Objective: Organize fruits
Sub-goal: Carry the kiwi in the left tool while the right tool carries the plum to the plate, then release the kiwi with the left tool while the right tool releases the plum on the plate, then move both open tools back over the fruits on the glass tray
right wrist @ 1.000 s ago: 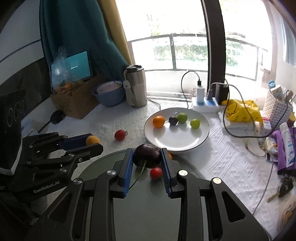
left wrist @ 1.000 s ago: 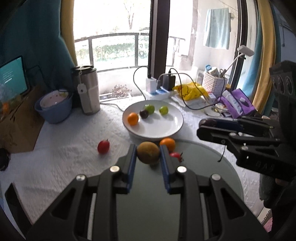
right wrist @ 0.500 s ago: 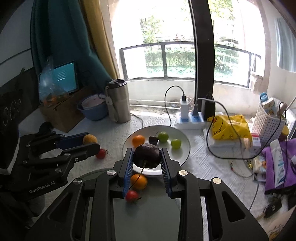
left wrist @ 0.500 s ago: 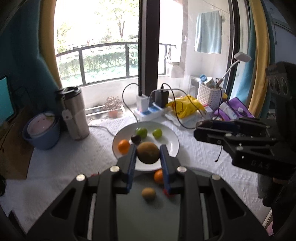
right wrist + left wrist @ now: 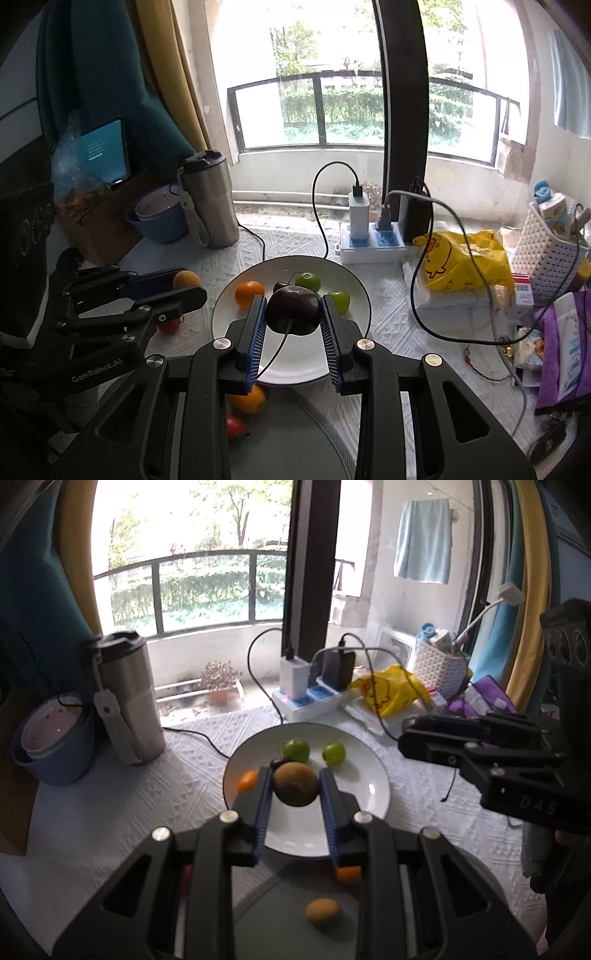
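My left gripper [image 5: 295, 775] is shut on a brown kiwi [image 5: 295, 788] and hangs over the near part of the white plate [image 5: 365, 775]. On the plate lie an orange [image 5: 246, 780], a small dark fruit [image 5: 277, 763] and two green fruits [image 5: 296, 749]. My right gripper [image 5: 293, 301] is shut on a dark purple fruit [image 5: 293, 314] with a long stem, also above the plate [image 5: 354, 295]. Behind both grippers, a grey round board [image 5: 280, 915] carries a second kiwi [image 5: 323, 912], an orange [image 5: 249, 400] and a red tomato [image 5: 234, 424].
A steel tumbler [image 5: 129, 698] and a blue bowl [image 5: 55, 746] stand left of the plate. A power strip [image 5: 373, 243] with trailing cables, a yellow bag [image 5: 461, 262], a white basket [image 5: 546, 258] and a purple pouch [image 5: 565, 354] crowd the right. Another tomato [image 5: 169, 325] lies under the left gripper.
Both grippers have moved forward from above the grey board to above the white plate, each still holding its fruit. The loose fruits on the board now lie behind the fingers.
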